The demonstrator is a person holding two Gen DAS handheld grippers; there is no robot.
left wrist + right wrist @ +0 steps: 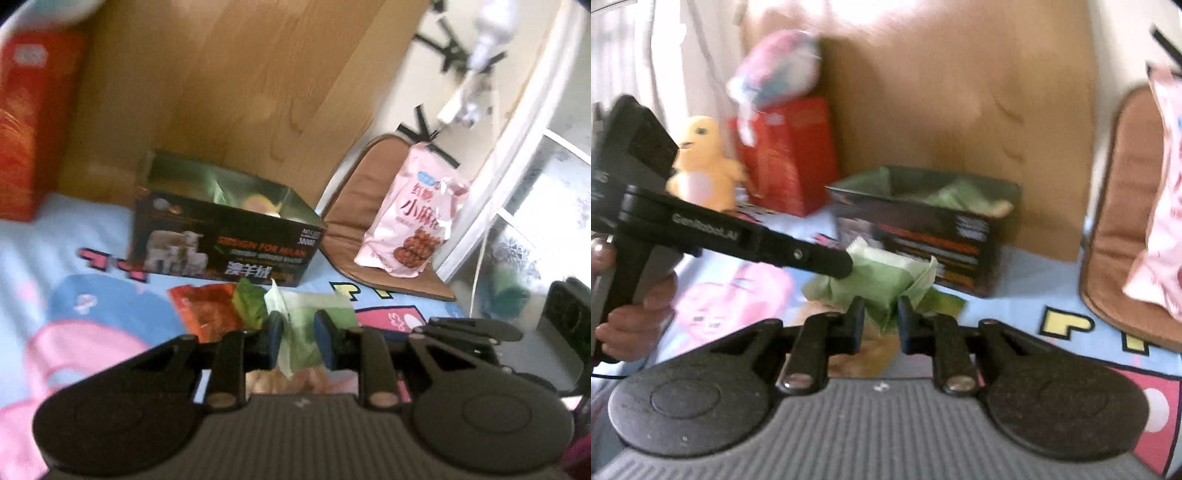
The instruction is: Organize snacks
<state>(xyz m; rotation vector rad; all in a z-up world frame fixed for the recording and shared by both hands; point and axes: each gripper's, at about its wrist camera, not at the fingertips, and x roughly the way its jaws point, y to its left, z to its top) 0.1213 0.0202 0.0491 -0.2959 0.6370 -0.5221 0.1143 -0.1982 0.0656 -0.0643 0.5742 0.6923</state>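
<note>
On the far left of the left wrist view a red carton (26,122) stands against the wooden board (221,85). Next comes the open black box (225,236), its hollow showing a few snacks already inside. In front of it, on the cartoon bedsheet (55,240), lie an orange packet (207,310) and green packets.

The left gripper (298,332) has its jaws closed on a pale green packet (295,325). In the right wrist view the right gripper (881,317) is also clamped on a green packet (875,284), seemingly the same one, while the left tool reaches in from the left and touches it. Farther right, a pink snack bag (410,214) leans on a brown cushion (362,199).

The likely risk is that two grips on one thin wrapper pull against each other, tearing it or slipping one hold. A pinch on only the crinkled edge could also drop the packet short of the box.
</note>
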